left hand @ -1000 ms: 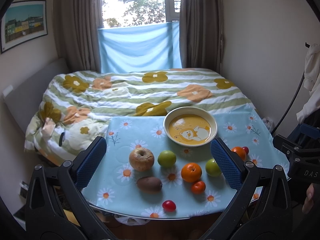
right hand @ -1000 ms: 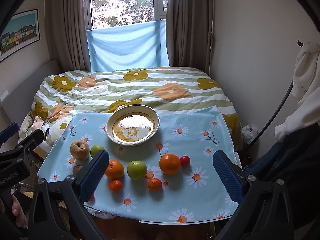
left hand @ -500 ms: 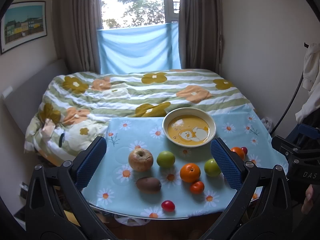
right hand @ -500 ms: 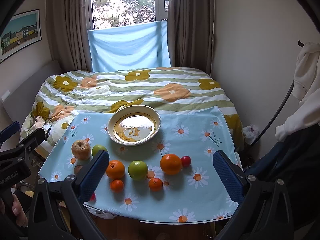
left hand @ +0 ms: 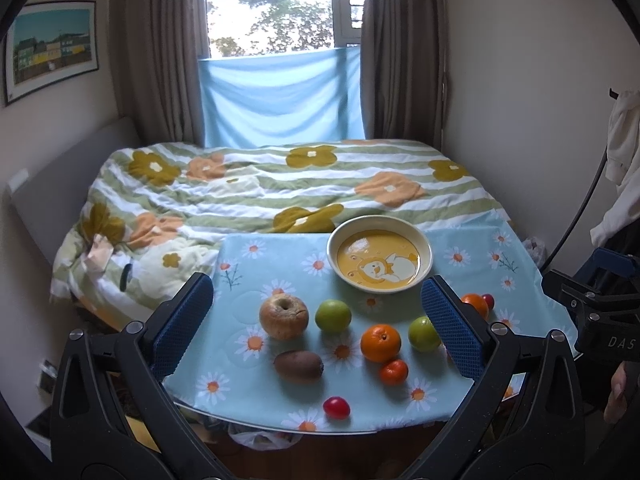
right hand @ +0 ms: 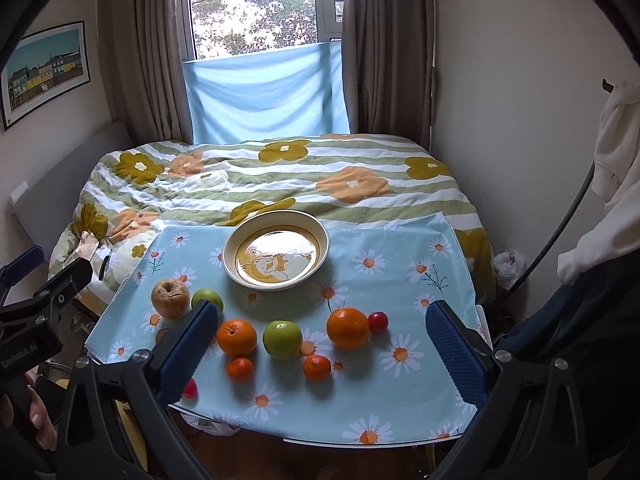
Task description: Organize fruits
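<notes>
Fruit lies loose on a daisy-print blue tablecloth [left hand: 272, 396]: a wrinkled apple [left hand: 283, 316], a green apple [left hand: 333, 316], a kiwi [left hand: 299, 366], an orange [left hand: 380, 342], a small tangerine [left hand: 393, 372] and a red cherry tomato [left hand: 336, 407]. A yellow bowl [left hand: 424, 248] with a bear picture stands empty behind them. In the right wrist view I see the bowl [right hand: 240, 272], a second green apple [right hand: 282, 339], a larger orange [right hand: 347, 328] and another red tomato [right hand: 378, 322]. My left gripper [left hand: 318, 324] and right gripper [right hand: 320, 340] both hover open before the table's near edge, holding nothing.
A bed with a flowered striped quilt [left hand: 280, 184] lies directly behind the table. A window with brown curtains [left hand: 160, 52] is at the back, and white clothing [right hand: 616, 140] hangs on the right wall. The other gripper's body [right hand: 36, 320] shows at the left edge.
Both views have shifted only slightly; the fruit and bowl lie where they were. Both grippers have stayed open.
</notes>
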`<state>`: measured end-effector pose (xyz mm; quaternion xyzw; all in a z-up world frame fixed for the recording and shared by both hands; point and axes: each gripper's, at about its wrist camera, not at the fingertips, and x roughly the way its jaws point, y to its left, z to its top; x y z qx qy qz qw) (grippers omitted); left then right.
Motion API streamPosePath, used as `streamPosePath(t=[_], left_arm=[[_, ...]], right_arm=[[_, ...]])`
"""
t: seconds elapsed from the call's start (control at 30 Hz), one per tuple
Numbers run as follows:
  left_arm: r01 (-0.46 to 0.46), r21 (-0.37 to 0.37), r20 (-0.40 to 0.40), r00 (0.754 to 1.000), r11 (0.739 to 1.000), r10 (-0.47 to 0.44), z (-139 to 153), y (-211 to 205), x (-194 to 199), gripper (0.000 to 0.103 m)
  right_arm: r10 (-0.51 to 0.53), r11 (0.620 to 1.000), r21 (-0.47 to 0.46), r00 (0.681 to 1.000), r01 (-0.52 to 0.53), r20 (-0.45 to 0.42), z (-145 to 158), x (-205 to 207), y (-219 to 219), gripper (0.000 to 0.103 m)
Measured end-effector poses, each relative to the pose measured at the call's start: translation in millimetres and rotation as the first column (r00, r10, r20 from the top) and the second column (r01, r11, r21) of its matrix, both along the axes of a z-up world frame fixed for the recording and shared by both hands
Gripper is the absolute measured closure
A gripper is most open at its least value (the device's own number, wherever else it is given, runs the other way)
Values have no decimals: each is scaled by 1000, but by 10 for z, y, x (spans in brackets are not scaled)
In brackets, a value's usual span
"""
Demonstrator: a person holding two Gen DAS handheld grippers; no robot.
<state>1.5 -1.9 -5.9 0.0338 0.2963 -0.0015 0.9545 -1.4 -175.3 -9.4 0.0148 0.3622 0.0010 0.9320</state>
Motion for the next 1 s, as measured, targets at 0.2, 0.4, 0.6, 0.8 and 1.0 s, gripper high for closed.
streamPosePath(t=[0.2,0.4,0.6,0.8,1.0], left_arm=[[-23,20,-22,999,1000,24,-82,-32,-24,0],[-58,60,-76,995,997,63,-312,10,32,0],[-50,40,-181,982,998,56,-698,213,242,0],[-23,24,-283,959,999,28,-1181,366,493,0],[-5,21,-362,932,1000,13,-1576,439,659,0]], right_arm=[[55,999,2,998,-55,-40,-51,36,-104,0],[135,991,23,987,-134,-89,-254,148,-102,0],[183,983,13,974,-183,-131,-561,301,-99,0],[187,981,-8,965,-191,-182,-971,493,5,0],[212,974,-34,951,-225,-227,-1340,667,99,0]])
